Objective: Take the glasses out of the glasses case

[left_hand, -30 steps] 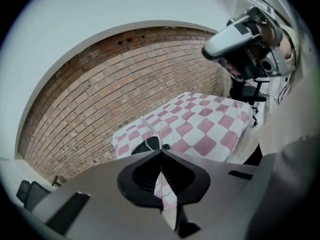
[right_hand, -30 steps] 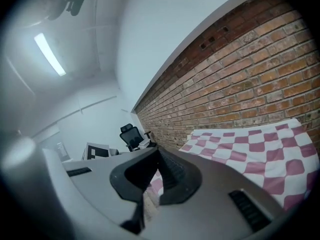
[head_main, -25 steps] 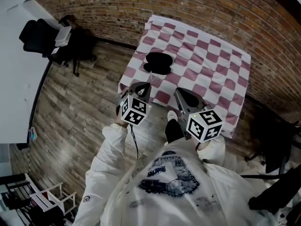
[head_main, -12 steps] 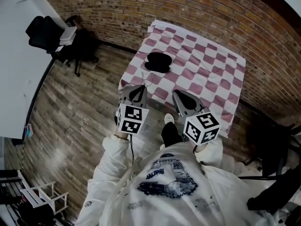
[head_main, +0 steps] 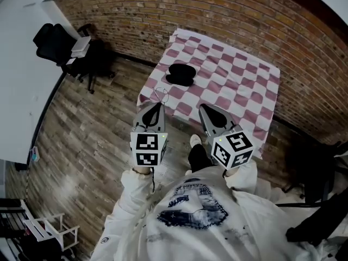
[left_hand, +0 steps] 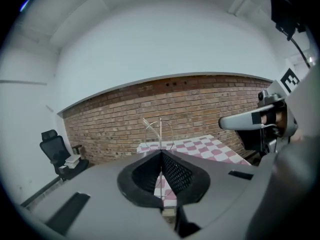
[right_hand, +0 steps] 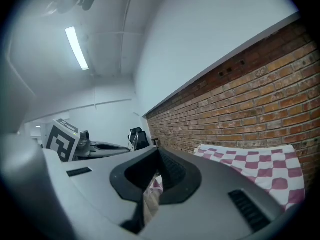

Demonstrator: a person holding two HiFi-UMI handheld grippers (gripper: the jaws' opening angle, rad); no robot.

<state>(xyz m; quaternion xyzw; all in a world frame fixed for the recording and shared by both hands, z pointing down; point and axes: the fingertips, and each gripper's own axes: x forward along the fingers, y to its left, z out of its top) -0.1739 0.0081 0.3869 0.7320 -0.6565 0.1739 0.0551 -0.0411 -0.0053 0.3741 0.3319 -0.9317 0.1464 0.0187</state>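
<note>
The black glasses case (head_main: 180, 74) lies open on the pink-and-white checked table (head_main: 239, 86), near its left edge. My left gripper (head_main: 158, 106) hangs in front of the table's near left corner, shut on thin wire-rimmed glasses (head_main: 161, 95) that stick out past its tips. In the left gripper view the glasses (left_hand: 159, 130) rise from the closed tips of the left gripper (left_hand: 161, 153). My right gripper (head_main: 204, 109) hovers over the table's near edge with its jaws together and nothing in them. The right gripper (right_hand: 159, 150) shows the same in its own view.
A brick wall (head_main: 217, 10) runs behind the table. A black office chair (head_main: 54, 39) stands at the left beside a white desk (head_main: 22, 80). Dark furniture (head_main: 321, 167) sits at the right. The floor (head_main: 87, 140) is wood plank.
Both grippers have drawn back from the case and risen toward the camera. The left one carried the glasses along and rolled, so its marker cube now faces up.
</note>
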